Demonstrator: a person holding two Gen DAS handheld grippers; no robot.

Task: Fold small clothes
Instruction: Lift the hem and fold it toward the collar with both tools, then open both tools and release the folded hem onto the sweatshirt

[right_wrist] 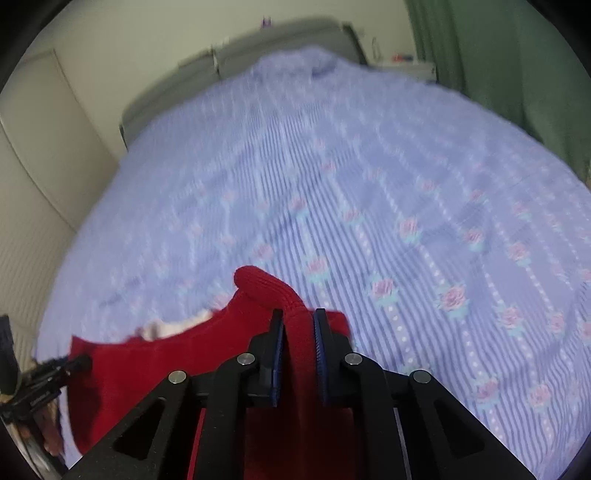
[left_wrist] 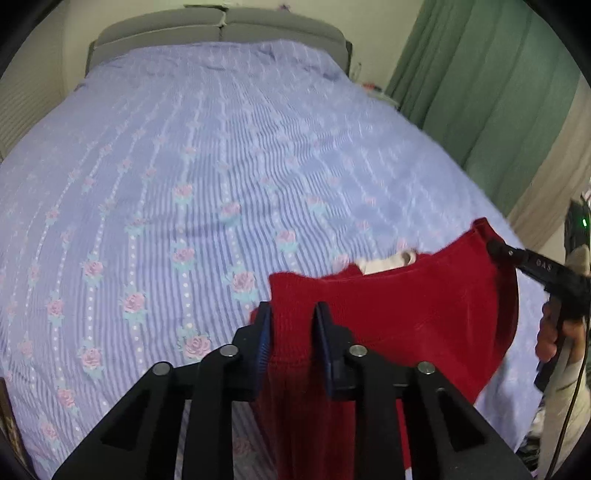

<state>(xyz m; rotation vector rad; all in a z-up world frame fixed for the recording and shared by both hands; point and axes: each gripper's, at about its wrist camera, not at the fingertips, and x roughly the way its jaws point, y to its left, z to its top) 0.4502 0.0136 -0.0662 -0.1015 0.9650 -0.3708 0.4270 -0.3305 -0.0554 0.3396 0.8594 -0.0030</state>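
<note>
A small red knit garment (left_wrist: 424,295) with a white inner neck patch (left_wrist: 388,262) hangs stretched between both grippers over the bed. In the left wrist view my left gripper (left_wrist: 291,321) is shut on one ribbed upper corner, and red cloth fills the gap between its blue pads (left_wrist: 263,332). The right gripper (left_wrist: 495,249) pinches the far corner at the right, a hand behind it. From the right wrist camera, my right gripper (right_wrist: 298,326) is shut on a bunched red fold (right_wrist: 258,284). The left gripper (right_wrist: 79,360) holds the garment's (right_wrist: 155,362) other corner at the lower left.
Below lies a bed with a lilac striped sheet (left_wrist: 207,177) printed with pink roses. A grey headboard (left_wrist: 221,29) stands at the far end. Green curtains (left_wrist: 480,81) hang to the right, and a pale wardrobe (right_wrist: 37,147) stands to the left.
</note>
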